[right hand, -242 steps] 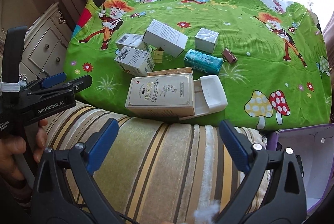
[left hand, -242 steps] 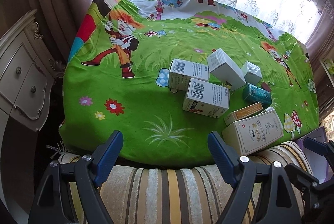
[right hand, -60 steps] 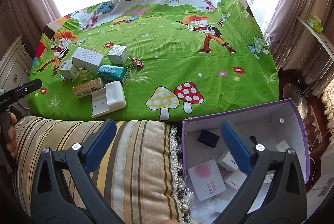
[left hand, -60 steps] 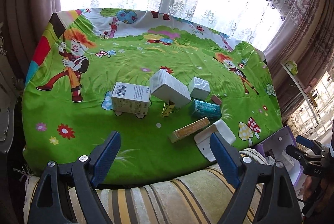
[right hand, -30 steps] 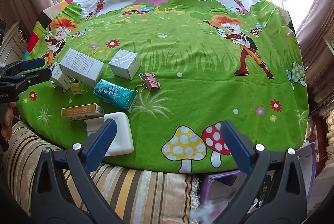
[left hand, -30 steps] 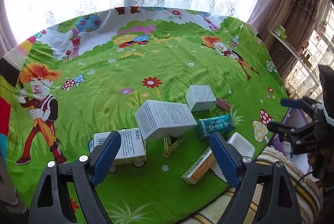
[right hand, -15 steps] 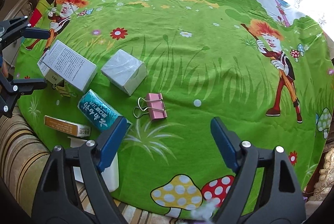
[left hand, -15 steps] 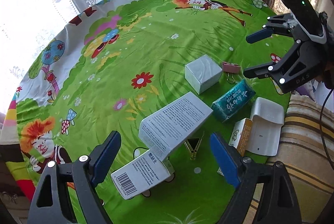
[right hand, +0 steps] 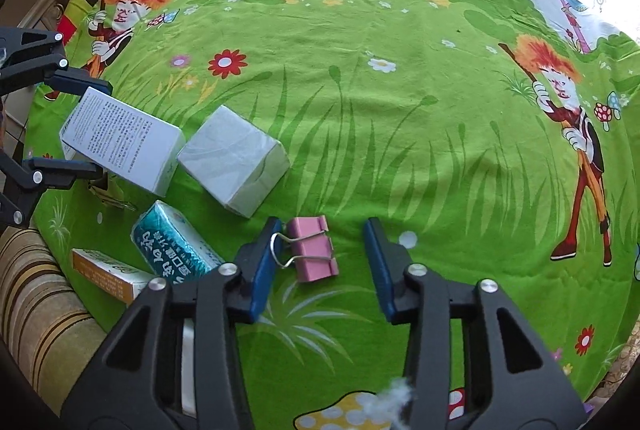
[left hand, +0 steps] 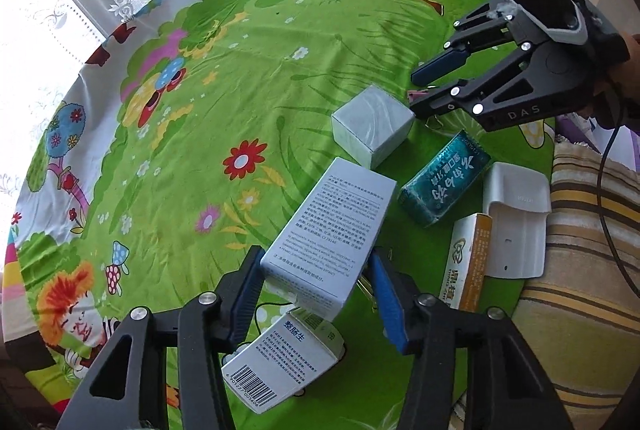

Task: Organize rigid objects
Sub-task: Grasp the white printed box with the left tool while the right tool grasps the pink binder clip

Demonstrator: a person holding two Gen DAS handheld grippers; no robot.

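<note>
A bright green cartoon-print cloth [right hand: 360, 117] covers the table, its near edge meeting a striped cushion [left hand: 580, 270], with lace curtains at the far side. Nearest in the left wrist view, the left gripper [left hand: 316, 294] is closing around the printed white box [left hand: 332, 234]; both blue pads sit at the box's sides, seemingly touching. That box tilts over a barcoded box [left hand: 280, 366] beneath it. Rightward, near the cloth's edge, lie an orange-trimmed box [left hand: 468, 262], a white plastic holder [left hand: 516, 226] and a teal packet [left hand: 444, 181]. Just beyond sits a grey cube box [left hand: 372, 125]. The right gripper [right hand: 320, 266] is closing over the pink binder clip [right hand: 314, 250]; its left pad touches the wire handles, the right pad stands apart. Farther back the cloth lies open and bare to the window.
</note>
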